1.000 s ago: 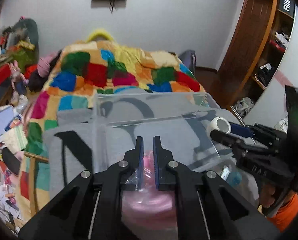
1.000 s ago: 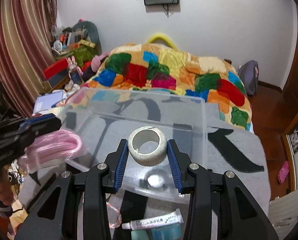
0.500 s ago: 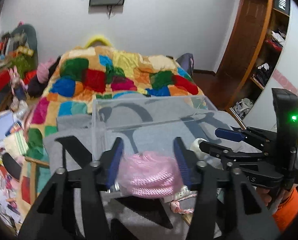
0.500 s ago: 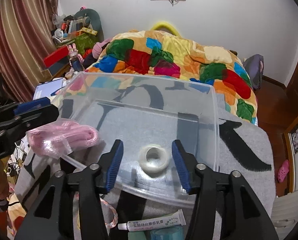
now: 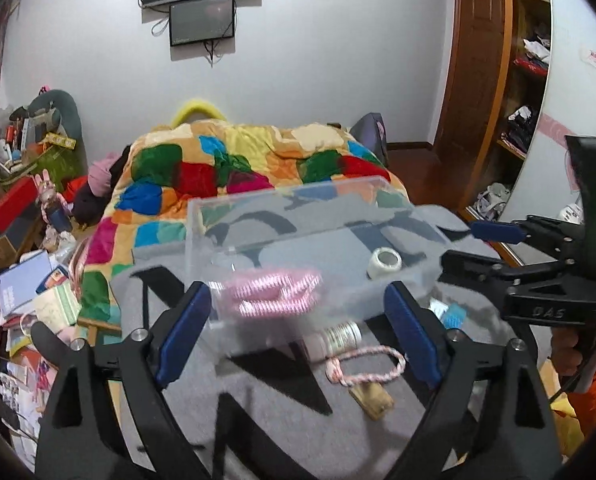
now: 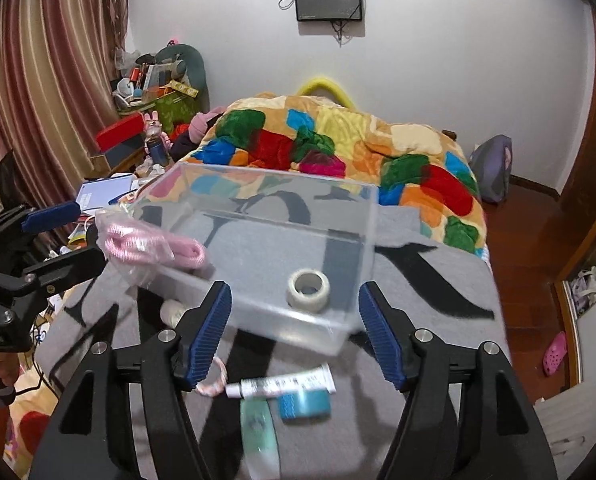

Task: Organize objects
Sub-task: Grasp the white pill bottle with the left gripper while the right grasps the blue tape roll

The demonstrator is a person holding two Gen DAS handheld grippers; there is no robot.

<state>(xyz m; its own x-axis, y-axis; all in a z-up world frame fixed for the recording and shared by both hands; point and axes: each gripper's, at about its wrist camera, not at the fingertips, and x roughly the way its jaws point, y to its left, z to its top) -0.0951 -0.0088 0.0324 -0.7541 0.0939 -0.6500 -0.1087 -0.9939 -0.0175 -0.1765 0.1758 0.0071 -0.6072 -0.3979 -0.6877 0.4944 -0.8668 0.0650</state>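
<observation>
A clear plastic bin (image 5: 218, 224) (image 6: 362, 208) sits on the grey patterned blanket (image 5: 274, 424). A white tape roll (image 5: 384, 263) (image 6: 309, 285) lies inside it. A bagged pink cord bundle (image 5: 276, 290) (image 6: 154, 245) is at the bin's left near corner, blurred. My left gripper (image 5: 296, 326) is open and empty just in front of the bin. My right gripper (image 6: 294, 326) is open and empty at the bin's near wall. In front of the bin lie a pink-white braided loop with a tag (image 5: 364, 368), a white tube (image 6: 282, 385), a teal item (image 6: 304, 403) and a small bottle (image 5: 336, 338).
A bed with a bright patchwork quilt (image 5: 234, 164) lies beyond the bin. Cluttered books and toys (image 5: 30, 272) fill the left side. A wooden wardrobe with shelves (image 5: 510, 92) stands at the right. Curtains (image 6: 38, 100) hang at the left.
Both grippers opened and pulled back. The right one let the tape roll drop into the bin. The left one let go of the pink cord bundle at the bin's corner.
</observation>
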